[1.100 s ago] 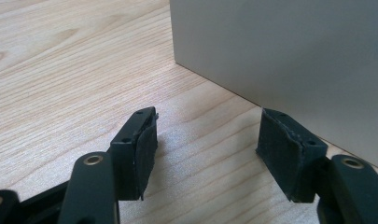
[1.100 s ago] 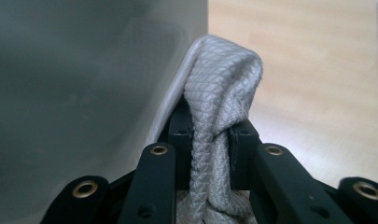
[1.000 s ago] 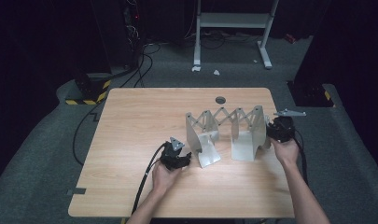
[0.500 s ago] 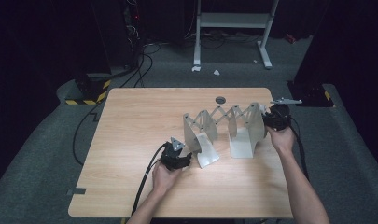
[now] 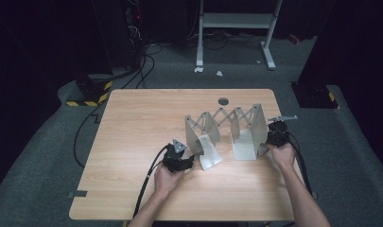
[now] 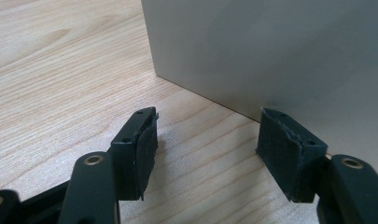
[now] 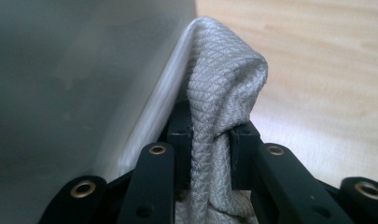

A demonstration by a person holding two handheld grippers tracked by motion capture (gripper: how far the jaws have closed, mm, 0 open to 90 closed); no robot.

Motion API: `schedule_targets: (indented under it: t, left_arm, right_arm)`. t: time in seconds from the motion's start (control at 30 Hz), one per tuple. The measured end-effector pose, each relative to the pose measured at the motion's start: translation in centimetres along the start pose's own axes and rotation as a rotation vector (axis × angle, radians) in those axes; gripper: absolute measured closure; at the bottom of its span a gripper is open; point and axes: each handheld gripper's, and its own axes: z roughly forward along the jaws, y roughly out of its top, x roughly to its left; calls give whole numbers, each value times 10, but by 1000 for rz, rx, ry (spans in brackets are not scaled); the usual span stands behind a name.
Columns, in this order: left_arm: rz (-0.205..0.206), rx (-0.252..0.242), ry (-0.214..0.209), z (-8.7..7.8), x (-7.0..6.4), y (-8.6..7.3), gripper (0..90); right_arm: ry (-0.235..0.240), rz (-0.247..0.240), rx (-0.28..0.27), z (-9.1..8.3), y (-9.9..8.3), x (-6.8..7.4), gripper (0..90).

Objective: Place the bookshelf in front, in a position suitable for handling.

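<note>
Cloth pressed to the expandable metal rack (image 5: 227, 132).
My right gripper (image 7: 210, 135) pinches a grey cloth (image 7: 224, 93), its lower end hidden; my left gripper (image 6: 207, 140) gapes empty beside the rack's panel.

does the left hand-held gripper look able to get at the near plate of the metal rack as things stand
Probably yes. The left hand-held gripper is open and empty, with the rack's plate just ahead of its jaws and only bare table between them.
</note>
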Motion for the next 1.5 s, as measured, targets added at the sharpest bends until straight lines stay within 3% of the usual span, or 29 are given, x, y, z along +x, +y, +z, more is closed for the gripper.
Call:
schedule_targets:
  t: [0.17,0.4,0.43,0.6,0.8,0.97,1.03,1.23,1.4,1.5]
  left_arm:
    - [-3,0,-2,0,0,0,379]
    - [-7,6,-7,-1,0,0,346]
    - [-16,8,-14,-1,1,0,335]
    - [-27,13,-30,-6,-3,-4,294]
    - [-28,16,-25,-15,-6,-9,238]
    - [-26,-14,-60,-25,-12,-6,216]
    - [-26,-23,-72,-27,-16,-3,205]
    - [-31,-15,-90,-24,-27,5,166]
    - [-41,-9,-79,-22,-30,13,171]
    - [-43,-2,-56,-20,-30,16,191]
  right_arm:
    - [-18,-41,24,-15,-25,15,753]
    - [-19,-78,21,-30,-46,33,757]
    - [3,-94,12,-38,-54,42,757]
    - [22,-136,1,-48,-64,58,758]
    - [88,-174,2,-49,-73,74,760]
    - [132,-165,-2,-41,-74,80,761]
    - [128,-186,-2,-41,-72,86,761]
    - [178,-265,-15,-34,-58,115,760]
    - [205,-307,-7,-22,-47,135,760]
    - [233,-290,-11,-16,-42,138,760]
